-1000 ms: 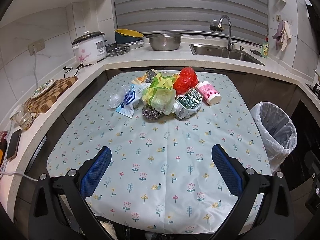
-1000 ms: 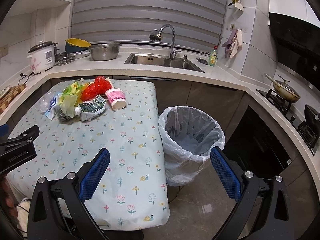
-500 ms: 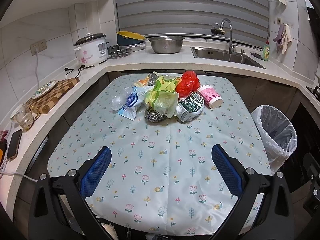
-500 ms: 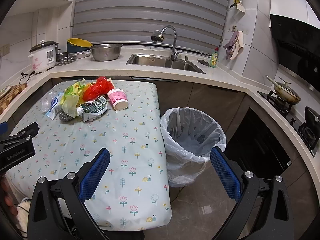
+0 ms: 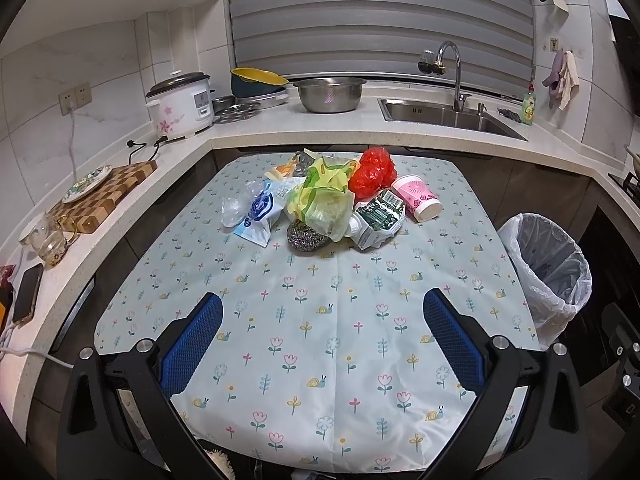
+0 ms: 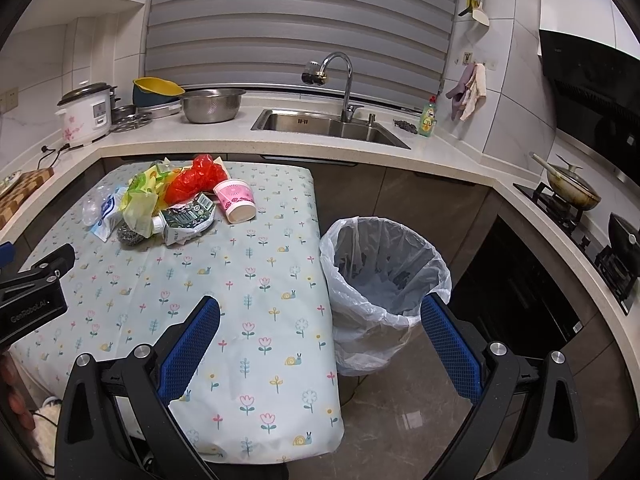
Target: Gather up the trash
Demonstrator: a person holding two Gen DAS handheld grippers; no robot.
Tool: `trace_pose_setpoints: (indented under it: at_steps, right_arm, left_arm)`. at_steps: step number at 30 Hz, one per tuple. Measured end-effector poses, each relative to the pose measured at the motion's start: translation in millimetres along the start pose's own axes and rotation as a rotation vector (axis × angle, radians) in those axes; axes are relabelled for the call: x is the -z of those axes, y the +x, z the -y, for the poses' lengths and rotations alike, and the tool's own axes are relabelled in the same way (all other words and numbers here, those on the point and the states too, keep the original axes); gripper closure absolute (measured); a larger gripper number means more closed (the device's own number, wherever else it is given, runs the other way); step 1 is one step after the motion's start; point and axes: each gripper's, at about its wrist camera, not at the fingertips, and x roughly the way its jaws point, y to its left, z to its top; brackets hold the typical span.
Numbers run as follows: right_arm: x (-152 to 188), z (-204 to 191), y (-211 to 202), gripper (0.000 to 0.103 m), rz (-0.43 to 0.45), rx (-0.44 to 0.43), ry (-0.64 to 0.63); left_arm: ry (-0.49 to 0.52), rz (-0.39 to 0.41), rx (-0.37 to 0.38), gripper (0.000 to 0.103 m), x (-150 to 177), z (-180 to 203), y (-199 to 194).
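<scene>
Trash pile (image 5: 328, 204): it sits on the table (image 5: 320, 320), at the far end, near the sink counter.
Pink cup (image 5: 417, 197): it lies on its side at the right edge of the pile, the side nearest the bin.
Red bag (image 5: 373, 174): it is behind the pink cup, touching the green bag (image 5: 324, 204).
Crushed carton (image 5: 378, 218): it touches the pink cup; it has a barcode, but the words are too small to read.
Scrubber (image 5: 306, 236): a shiny metal ball at the front of the pile.
Blue and white packet (image 5: 258, 216): it is on the left of the pile; its print cannot be read.
Bin (image 6: 384, 280): it stands on the floor just beside the table, lined with a clear bag.
Left gripper (image 5: 320, 336): its blue fingers are wide apart and hold nothing, above the near part of the table, well apart from the pile.
Right gripper (image 6: 320, 340): its fingers are wide apart too, with nothing in them, above the table corner next to the bin.
Writing: "GenRoboLAI" or close to it shows on the black left gripper in the right wrist view.
In the way: nothing lies between the grippers and the pile.
</scene>
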Motion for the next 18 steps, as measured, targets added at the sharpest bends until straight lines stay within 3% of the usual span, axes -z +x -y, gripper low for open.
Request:
trace_pose_setpoints:
  at_steps: [18]
  right_arm:
    - [-4.1, -1.3, 1.7, 0.007, 0.001, -0.003, 0.002]
  left_arm:
    - [0.002, 0.005, 0.025, 0.007, -4.1, -0.8, -0.8]
